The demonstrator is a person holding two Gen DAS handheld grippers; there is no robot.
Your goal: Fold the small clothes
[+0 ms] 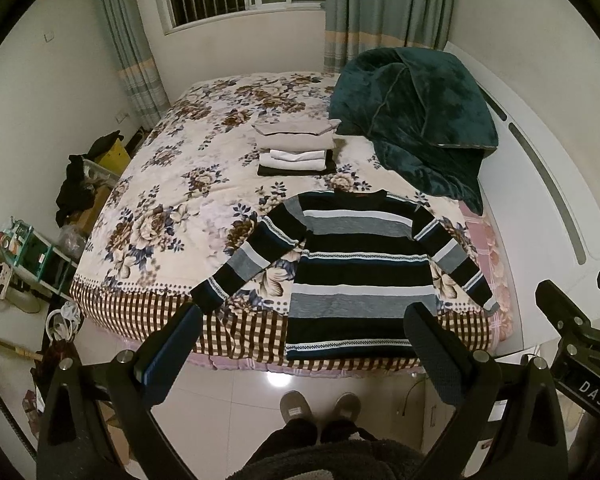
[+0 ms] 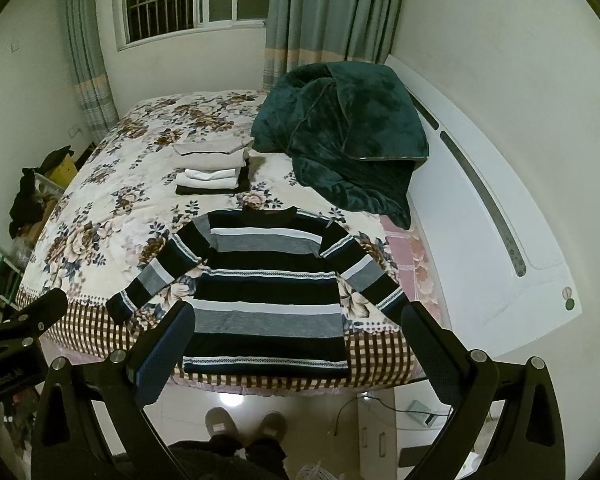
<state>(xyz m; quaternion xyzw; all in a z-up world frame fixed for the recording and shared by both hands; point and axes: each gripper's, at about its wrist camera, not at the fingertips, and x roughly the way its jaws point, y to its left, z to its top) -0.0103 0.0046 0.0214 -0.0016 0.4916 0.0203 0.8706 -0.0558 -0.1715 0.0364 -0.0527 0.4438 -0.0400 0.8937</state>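
Striped sweater (image 1: 356, 264) (image 2: 266, 280): laid flat, front side up, on the near edge of the bed (image 1: 172, 200) (image 2: 100, 216). Collar points to 12 o'clock, hem to 6 o'clock. The hem reaches the checked border of the floral bedspread at the mattress edge. Both sleeves are spread outward and downward: one sleeve runs toward 8 o'clock, the other toward 4 o'clock. The fabric shows black, grey and white bands.

My left gripper (image 1: 304, 360) hangs above the floor in front of the bed, fingers spread wide, nothing between them. In the left wrist view the sweater hem sits between the two fingertips, apart from both. My right gripper (image 2: 296, 344) is in the same condition: spread wide, empty, raised in front of the bed. In the right wrist view its left fingertip overlaps the lower left hem corner in the picture; I cannot tell whether there is contact.

Stack of folded clothes (image 1: 296, 148) (image 2: 212, 168): at 12 o'clock from the sweater collar, near it but apart; beige items on top, white in the middle, dark at the bottom.

Dark green blanket (image 1: 412, 120) (image 2: 344, 132): bunched at 1 o'clock from the sweater, against the white headboard (image 1: 548, 200) (image 2: 480, 208).

My slippers (image 1: 320, 408) (image 2: 246, 424) stand on the tiled floor at 6 o'clock.
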